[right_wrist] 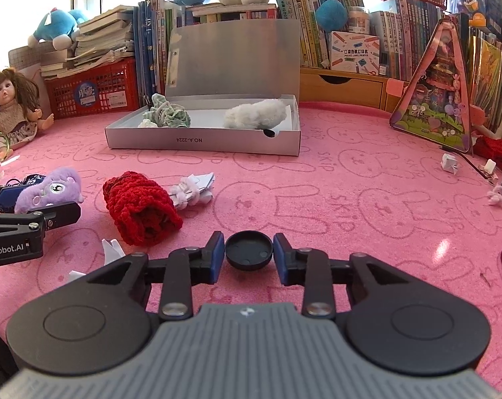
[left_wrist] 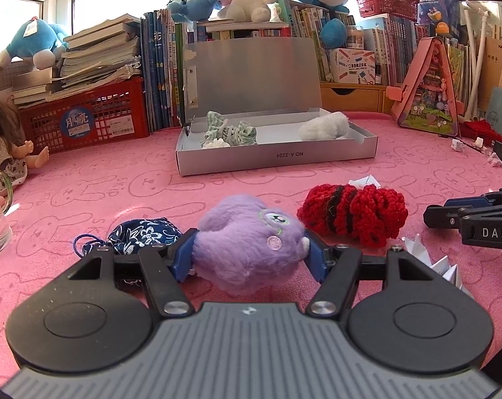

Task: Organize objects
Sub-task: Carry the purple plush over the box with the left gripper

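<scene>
Fluffy purple plush toy [left_wrist: 247, 249], chunky red knitted roll [left_wrist: 353, 214], matt black plastic cap [right_wrist: 248, 250], pink terry cloth [right_wrist: 367, 206].

My left gripper [left_wrist: 249, 252] sits low, its blue pads [left_wrist: 183, 259] pressed into both sides of the purple plush toy [left_wrist: 247, 232]. My right gripper [right_wrist: 249, 254] hovers low, its fingers [right_wrist: 216, 256] flanking a black round cap [right_wrist: 248, 249], narrow gaps showing either side.

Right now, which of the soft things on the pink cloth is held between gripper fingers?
The purple plush toy: the left gripper presses it from both sides. The red knitted piece and the blue floral pouch lie free beside it.
</scene>
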Demonstrator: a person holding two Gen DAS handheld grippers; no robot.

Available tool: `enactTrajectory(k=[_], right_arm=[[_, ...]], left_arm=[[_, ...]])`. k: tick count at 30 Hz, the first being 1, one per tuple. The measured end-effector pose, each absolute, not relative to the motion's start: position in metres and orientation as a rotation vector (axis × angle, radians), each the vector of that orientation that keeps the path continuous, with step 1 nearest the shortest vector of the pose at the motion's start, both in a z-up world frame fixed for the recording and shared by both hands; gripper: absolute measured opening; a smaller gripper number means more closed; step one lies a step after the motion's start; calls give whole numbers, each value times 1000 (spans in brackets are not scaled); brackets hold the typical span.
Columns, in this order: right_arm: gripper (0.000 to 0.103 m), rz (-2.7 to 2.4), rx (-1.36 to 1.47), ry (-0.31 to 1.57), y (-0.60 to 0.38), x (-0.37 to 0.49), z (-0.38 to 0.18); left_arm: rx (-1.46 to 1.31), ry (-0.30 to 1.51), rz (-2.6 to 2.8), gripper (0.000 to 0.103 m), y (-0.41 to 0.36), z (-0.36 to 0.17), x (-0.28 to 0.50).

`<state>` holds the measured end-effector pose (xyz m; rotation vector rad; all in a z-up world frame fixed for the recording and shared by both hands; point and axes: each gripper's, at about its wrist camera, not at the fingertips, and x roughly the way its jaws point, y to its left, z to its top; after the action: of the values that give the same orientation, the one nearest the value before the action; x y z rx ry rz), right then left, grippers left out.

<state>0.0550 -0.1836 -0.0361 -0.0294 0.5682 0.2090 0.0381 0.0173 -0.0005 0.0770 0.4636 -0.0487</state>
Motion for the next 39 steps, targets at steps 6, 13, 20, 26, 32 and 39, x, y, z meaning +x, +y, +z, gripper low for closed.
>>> enactTrajectory(k=[6,13,20,26,32,39], right_arm=[[37,199,-21,564,-184,57,-33],[37,200,-26,557,-183,59,-28],[37,202,-12,532,-181,68,-19],[37,220,19,517,-183,74,-13],[37,232,23,514,-178,78,-10],[37,251,16,496,-170,81,-5]], left_arm=[[53,470,-41,71,21,2,41],[44,460,-35,71,21,8,44],[53,435,-43,71,17,19,51],[66,434,-49,71,13,23,57],[43,465,-53,71,10,21,67],[45,456,-63,71,6,25,73]])
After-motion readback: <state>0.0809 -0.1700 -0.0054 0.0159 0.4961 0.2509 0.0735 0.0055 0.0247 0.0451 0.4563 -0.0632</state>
